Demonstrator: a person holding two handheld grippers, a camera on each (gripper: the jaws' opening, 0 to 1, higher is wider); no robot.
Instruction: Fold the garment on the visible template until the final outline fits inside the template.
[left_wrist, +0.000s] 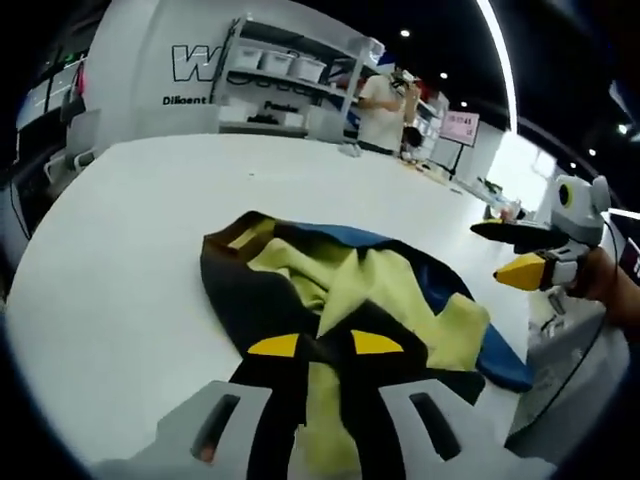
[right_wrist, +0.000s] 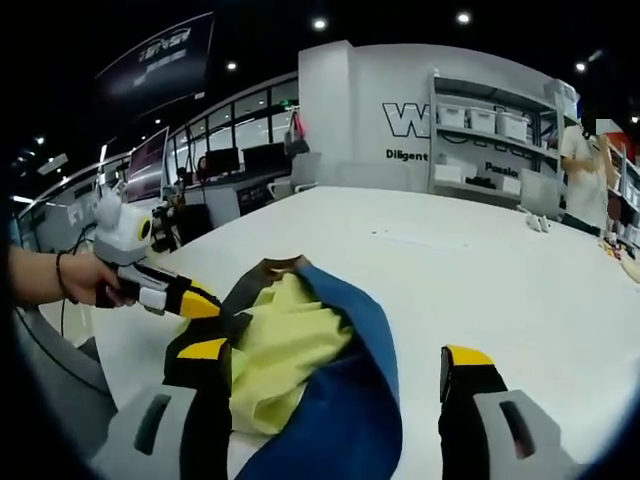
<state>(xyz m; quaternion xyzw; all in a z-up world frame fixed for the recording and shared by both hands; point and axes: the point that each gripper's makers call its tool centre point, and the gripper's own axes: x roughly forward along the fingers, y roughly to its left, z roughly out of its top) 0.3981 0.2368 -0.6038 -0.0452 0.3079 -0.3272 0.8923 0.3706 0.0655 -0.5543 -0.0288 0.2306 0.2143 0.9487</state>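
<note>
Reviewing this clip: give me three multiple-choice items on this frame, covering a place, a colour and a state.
1. Where does the garment lie?
A. on a shelf
B. on the white table
C. on the floor

2. Which colours does the garment show?
A. red and white
B. green and pink
C. yellow, blue and black

3. How do the right tool's jaws stand?
A. wide apart
B. pressed together
C. clamped on a box

Answers:
1 B: the garment lies bunched on the white table.
2 C: yellow cloth sits in the middle, with a blue band and black panels around it.
3 A: in the right gripper view the right tool has its two yellow-tipped jaws far apart, with the garment lying between them.
</note>
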